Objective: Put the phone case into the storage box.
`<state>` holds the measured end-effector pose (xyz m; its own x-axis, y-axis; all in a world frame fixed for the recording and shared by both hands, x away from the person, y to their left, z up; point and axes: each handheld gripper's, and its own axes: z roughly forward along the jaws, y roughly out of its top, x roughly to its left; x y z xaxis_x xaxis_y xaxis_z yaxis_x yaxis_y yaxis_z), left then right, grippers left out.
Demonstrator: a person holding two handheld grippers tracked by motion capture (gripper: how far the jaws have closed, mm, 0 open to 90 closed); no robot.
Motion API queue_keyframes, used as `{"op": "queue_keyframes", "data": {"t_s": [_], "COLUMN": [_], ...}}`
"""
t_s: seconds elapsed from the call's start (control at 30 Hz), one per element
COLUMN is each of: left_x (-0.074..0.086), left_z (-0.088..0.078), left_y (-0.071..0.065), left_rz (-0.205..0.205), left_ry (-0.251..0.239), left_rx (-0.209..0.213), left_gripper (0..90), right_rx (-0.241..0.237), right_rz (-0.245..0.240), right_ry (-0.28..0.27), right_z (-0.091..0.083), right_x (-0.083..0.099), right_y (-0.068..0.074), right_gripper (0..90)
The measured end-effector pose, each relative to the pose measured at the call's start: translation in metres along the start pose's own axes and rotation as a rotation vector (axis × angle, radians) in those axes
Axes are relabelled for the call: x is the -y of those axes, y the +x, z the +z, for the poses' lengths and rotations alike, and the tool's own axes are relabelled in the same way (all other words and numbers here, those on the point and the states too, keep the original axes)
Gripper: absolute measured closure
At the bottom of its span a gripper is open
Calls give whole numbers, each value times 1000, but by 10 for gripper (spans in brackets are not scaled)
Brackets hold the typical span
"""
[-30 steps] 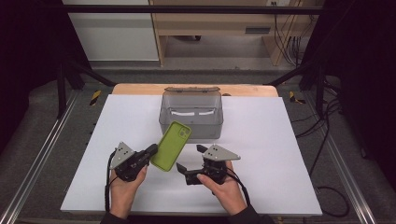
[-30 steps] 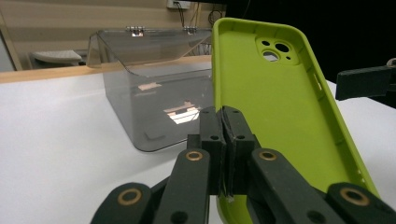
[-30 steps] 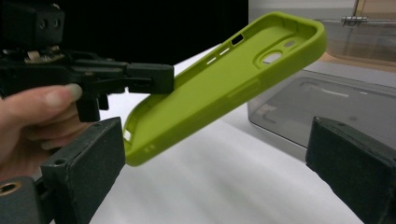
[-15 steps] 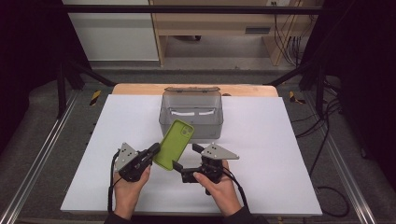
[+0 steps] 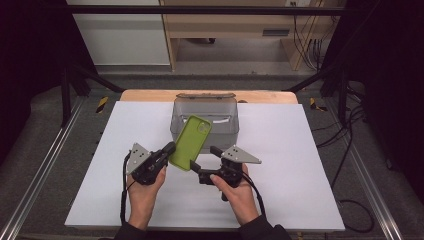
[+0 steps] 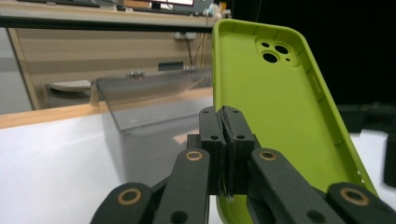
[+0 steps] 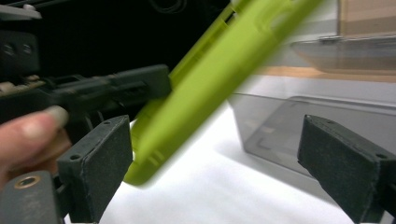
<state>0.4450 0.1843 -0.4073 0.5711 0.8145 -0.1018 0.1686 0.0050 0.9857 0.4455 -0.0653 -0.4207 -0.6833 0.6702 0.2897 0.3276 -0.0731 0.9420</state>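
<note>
The green phone case (image 5: 190, 142) is held up off the white table (image 5: 300, 150), tilted, its top end with the camera cut-outs leaning toward the grey plastic bin (image 5: 206, 118) behind it. In the left gripper view its hollow inner side faces the camera, and the fingers of the left gripper (image 5: 170, 148) are pressed together on the case's lower edge — clamped on its thin wall. The right gripper (image 5: 204, 157) sits just beside the case's lower end, its fingers wide apart after having just been closing a little; in the right gripper view the bottom corner of the case lies near the left-hand pad, apart from the other, gripped by neither. The bin stands open near the table's far edge, in front of a wooden strip (image 5: 150, 95).
</note>
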Motion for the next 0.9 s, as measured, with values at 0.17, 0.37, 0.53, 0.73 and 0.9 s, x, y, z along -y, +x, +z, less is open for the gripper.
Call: {"op": "queue_keyframes", "data": {"t_s": [0.17,0.37,0.53,0.73,0.9], "left_x": [-4,-10,-20,-27,-24], "left_z": [13,32,44,44,42], "left_y": [1,0,-2,-6,-9], "left_rz": [33,-14,-1,7,10], "left_ry": [19,8,-10,-54,-65], "left_rx": [-19,1,-11,-20,-29], "left_gripper": [885,885,885,885,885], "right_rx": [7,17,31,20,9], "right_rz": [21,10,38,87,117], "right_ry": [-29,-51,-56,-97,-114], "right_z": [-6,0,7,13,17], "right_x": [-10,-28,-39,-54,-58], "right_y": [-9,-17,-24,-29,-28], "right_gripper": [107,114,125,182,278]}}
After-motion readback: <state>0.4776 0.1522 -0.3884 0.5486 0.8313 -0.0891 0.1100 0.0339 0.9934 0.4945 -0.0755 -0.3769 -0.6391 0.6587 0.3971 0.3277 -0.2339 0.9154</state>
